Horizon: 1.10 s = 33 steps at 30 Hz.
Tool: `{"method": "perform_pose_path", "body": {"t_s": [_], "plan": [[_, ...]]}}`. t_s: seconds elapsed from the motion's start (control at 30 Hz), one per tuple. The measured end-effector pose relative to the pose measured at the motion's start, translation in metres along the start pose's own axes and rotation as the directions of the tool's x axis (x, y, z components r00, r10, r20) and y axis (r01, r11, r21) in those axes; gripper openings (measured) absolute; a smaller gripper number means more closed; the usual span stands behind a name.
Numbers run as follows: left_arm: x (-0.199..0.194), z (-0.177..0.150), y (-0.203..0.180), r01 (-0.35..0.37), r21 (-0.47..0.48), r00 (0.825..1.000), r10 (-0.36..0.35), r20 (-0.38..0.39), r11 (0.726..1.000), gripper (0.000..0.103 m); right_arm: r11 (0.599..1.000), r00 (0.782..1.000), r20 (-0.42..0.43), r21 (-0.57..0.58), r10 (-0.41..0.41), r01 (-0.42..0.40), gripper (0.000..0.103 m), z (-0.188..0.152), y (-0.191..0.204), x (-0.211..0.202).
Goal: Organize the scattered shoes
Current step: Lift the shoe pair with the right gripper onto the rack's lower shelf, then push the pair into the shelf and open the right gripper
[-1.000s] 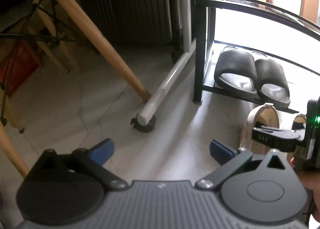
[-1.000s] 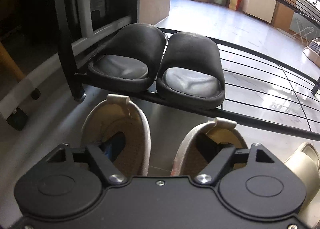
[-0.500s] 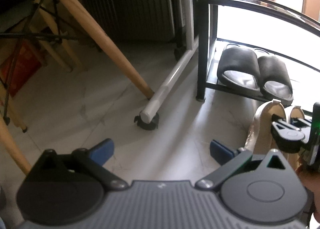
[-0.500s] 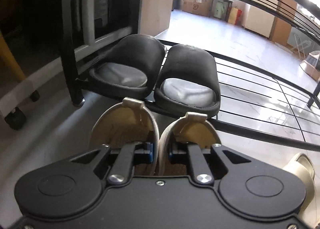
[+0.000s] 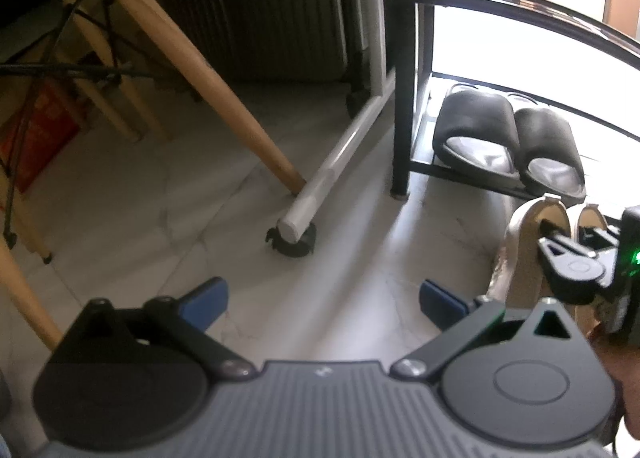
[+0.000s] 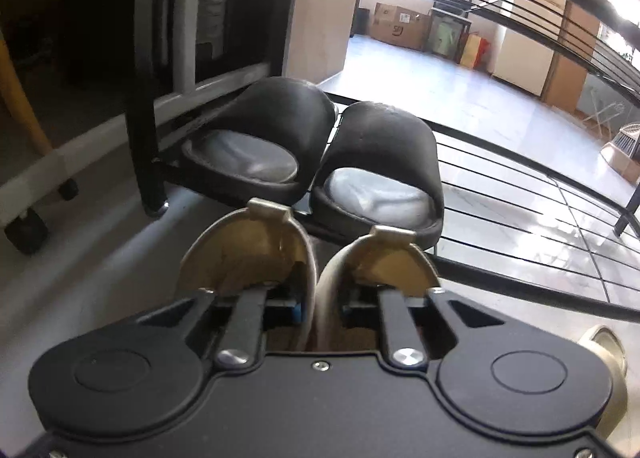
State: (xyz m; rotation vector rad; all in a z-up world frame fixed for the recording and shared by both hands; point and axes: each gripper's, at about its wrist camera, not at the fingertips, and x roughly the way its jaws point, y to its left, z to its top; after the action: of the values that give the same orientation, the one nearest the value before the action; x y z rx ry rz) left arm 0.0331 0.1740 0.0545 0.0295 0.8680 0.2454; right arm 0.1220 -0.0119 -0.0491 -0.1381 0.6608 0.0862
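Note:
A pair of beige shoes (image 6: 244, 242) hangs heel-up in front of the black shoe rack (image 6: 144, 97). My right gripper (image 6: 320, 304) has one finger inside each shoe, and its jaws are closing hard on the two touching inner walls. Two black slippers (image 6: 280, 129) sit side by side on the rack's lowest wire shelf, just beyond the beige heels. In the left wrist view the beige pair (image 5: 532, 250) and the right gripper (image 5: 568, 242) show at the right edge. My left gripper (image 5: 320, 298) is open over bare floor, holding nothing.
Another beige shoe (image 6: 604, 346) lies on the floor at the lower right. A slanted wooden chair leg (image 5: 200, 69) and a white tube on a black caster (image 5: 292, 242) stand left of the rack post (image 5: 404, 97). Bare wire shelf (image 6: 520, 217) stretches right of the slippers.
My right gripper's fingers, first spread with one in each beige shoe, have closed and squeezed the two shoes together. The pair has tipped up toward the slippers. The left gripper has stayed still.

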Motion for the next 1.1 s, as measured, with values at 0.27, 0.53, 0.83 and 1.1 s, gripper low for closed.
{"method": "perform_pose_path", "body": {"t_s": [0.27,0.53,0.83,1.1], "plan": [[0.001,0.0,0.0,-0.002,-0.003,1.0,0.002,0.005,1.0,0.102,0.998,0.995,0.083,0.003,-0.059,0.059,0.012,0.004,-0.008,-0.04],[-0.006,-0.003,0.006,0.004,-0.017,1.0,-0.004,0.015,1.0,0.102,0.973,0.972,0.187,0.209,-0.141,0.1,0.011,0.026,-0.05,-0.094],[-0.007,-0.001,0.01,0.03,-0.055,1.0,-0.03,0.008,0.998,0.102,0.926,0.917,0.261,0.311,-0.302,0.216,0.01,0.052,-0.136,-0.099],[-0.01,0.0,0.002,0.062,-0.024,0.998,-0.061,0.024,0.998,0.102,0.925,0.898,0.248,0.214,-0.362,0.314,0.01,0.059,-0.194,-0.065]]}}
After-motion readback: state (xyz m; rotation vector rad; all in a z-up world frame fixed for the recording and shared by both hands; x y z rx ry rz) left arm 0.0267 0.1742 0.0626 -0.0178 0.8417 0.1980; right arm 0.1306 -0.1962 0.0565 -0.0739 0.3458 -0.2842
